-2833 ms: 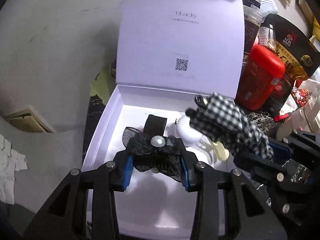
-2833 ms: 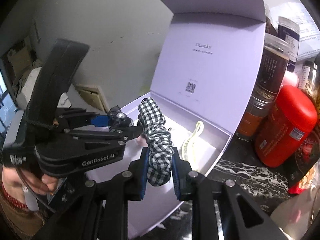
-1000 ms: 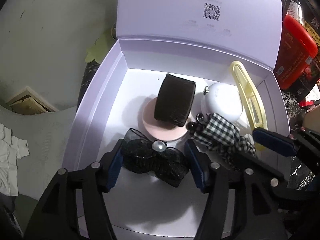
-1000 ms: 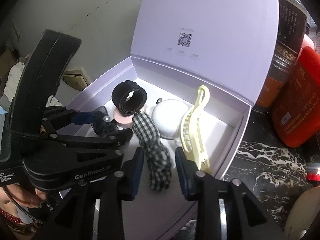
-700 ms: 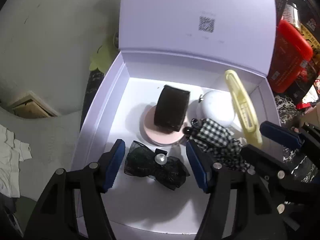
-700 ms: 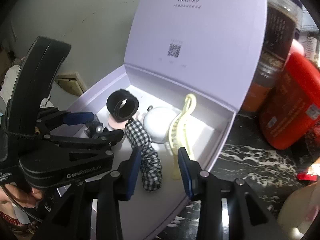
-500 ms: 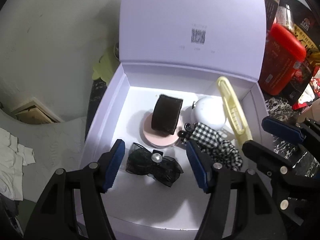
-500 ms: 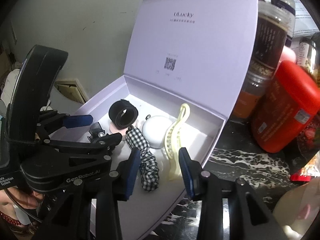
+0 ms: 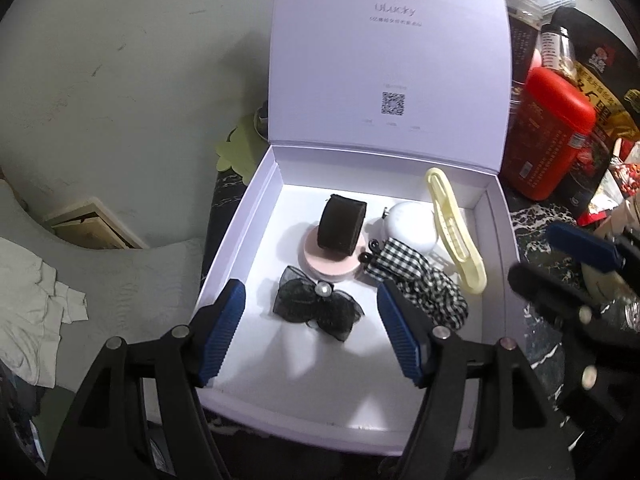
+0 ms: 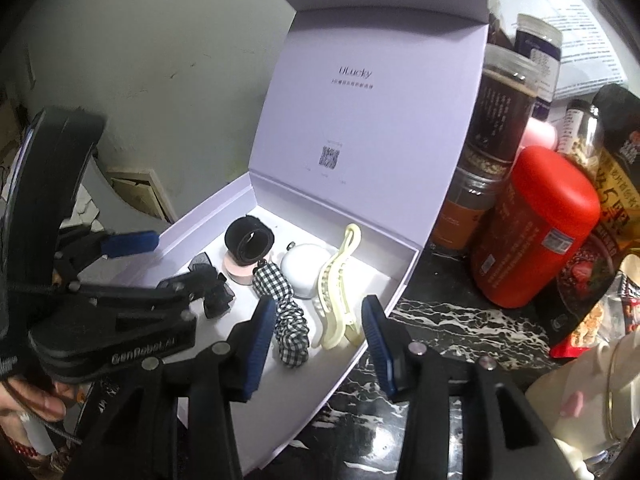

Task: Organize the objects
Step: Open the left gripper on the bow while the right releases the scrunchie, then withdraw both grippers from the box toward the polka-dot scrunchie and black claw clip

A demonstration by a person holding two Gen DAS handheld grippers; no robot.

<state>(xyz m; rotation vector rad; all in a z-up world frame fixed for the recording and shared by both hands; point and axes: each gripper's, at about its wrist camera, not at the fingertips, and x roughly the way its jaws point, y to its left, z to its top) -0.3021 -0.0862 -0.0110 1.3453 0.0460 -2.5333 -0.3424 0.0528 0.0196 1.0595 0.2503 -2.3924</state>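
Our left tool (image 9: 310,320) hangs with jaws apart and just widened, gripping nothing; the black bow (image 9: 318,306) lies free on the box (image 9: 240,232) floor between and just beyond them; our right tool (image 10: 318,330) is likewise apart, just widened, the checked scrunchie (image 10: 286,312) loose on the floor ahead of it beside the yellow clip (image 10: 334,292); farther in we see a black band (image 9: 342,226) on a pink pad (image 9: 330,266) and a white case (image 9: 412,226); right of the box, a red canister (image 10: 532,228) stands on the surface (image 10: 460,332).

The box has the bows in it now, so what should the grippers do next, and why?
Probably lift both clear and close the lid. The black bow and checked scrunchie lie loose in the box; the left gripper and right gripper are open and empty.
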